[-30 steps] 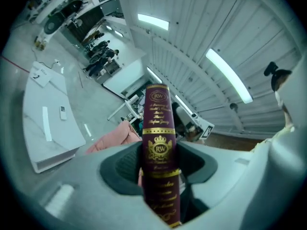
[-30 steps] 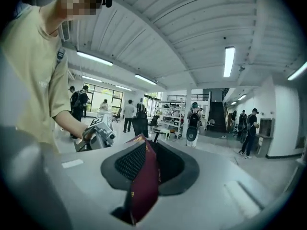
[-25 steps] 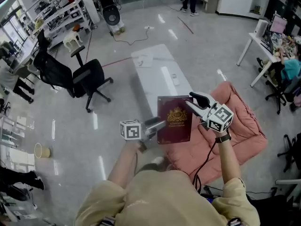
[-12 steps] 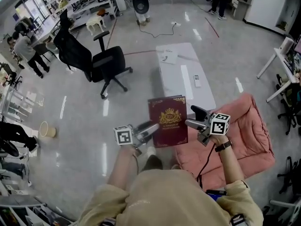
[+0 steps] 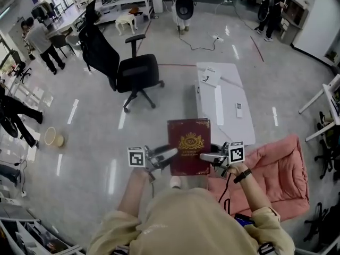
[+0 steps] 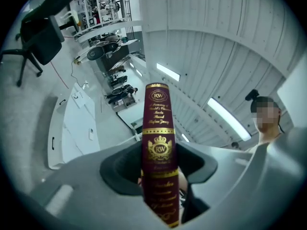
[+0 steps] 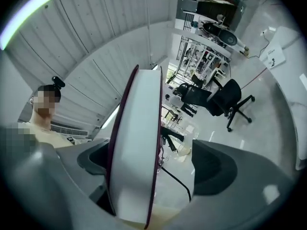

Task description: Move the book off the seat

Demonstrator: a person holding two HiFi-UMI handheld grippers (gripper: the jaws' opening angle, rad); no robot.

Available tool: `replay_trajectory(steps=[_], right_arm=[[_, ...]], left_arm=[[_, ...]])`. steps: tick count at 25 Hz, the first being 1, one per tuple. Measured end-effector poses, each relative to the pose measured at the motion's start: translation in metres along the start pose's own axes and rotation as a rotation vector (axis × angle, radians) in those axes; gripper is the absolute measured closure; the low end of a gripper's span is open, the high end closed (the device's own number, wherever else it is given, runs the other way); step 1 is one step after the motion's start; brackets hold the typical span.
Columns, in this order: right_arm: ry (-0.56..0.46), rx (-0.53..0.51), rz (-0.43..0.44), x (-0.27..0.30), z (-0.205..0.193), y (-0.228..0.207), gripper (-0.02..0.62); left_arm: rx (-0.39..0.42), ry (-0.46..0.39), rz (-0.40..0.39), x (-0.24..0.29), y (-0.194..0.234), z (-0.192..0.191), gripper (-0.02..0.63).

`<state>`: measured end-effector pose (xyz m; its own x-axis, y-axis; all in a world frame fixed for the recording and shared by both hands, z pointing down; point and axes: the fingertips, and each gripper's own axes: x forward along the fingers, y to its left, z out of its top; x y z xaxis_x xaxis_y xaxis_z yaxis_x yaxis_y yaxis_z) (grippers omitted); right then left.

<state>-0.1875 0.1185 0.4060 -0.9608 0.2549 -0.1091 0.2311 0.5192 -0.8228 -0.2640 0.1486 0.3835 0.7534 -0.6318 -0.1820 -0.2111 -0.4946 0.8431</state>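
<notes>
In the head view I hold a dark red book (image 5: 189, 153) with a gold crest flat in the air in front of my chest, over the floor beside the pink cushioned seat (image 5: 279, 169). My left gripper (image 5: 169, 154) is shut on the book's left edge; in the left gripper view the spine (image 6: 158, 152) sits between its jaws. My right gripper (image 5: 207, 156) is at the book's right edge. The white page edge (image 7: 134, 162) lies between the right jaws, which have just been closing, with a gap still showing beside the book.
A low white table (image 5: 223, 105) with a remote and papers stands just beyond the book. A black office chair (image 5: 133, 73) is further left. A paper cup (image 5: 51, 137) sits on the floor, people stand at the left (image 5: 40, 39), and cables run across the floor behind.
The book has moved left, from over the pink seat to beside it. The right gripper has rolled, dropped and come round the book's right edge. The left gripper keeps its hold.
</notes>
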Motion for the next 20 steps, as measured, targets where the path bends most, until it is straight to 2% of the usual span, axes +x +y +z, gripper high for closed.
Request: replay_trajectory(steps=[4, 7, 12, 15, 17, 20], right_arm=[[0.019, 0.015, 0.014, 0.044, 0.015, -0.023, 0.156], [0.047, 0.014, -0.018, 0.068, 0.018, -0.044, 0.187], [0.066, 0.054, -0.022, 0.084, 0.042, -0.060, 0.213], [0.058, 0.065, 0.002, 0.086, 0.077, -0.081, 0.231], [0.062, 0.077, 0.038, 0.086, 0.118, -0.103, 0.267], [0.079, 0.114, 0.034, 0.083, 0.161, -0.143, 0.302]], left_arm=[[0.004, -0.013, 0.014, -0.030, 0.027, 0.029, 0.397], [0.011, -0.009, 0.034, -0.046, 0.053, 0.041, 0.397], [-0.032, -0.015, 0.027, -0.039, 0.069, 0.061, 0.396], [-0.069, -0.026, 0.049, -0.028, 0.096, 0.087, 0.396], [-0.073, -0.028, 0.064, -0.009, 0.120, 0.121, 0.396], [-0.080, -0.045, 0.090, 0.014, 0.154, 0.163, 0.394]])
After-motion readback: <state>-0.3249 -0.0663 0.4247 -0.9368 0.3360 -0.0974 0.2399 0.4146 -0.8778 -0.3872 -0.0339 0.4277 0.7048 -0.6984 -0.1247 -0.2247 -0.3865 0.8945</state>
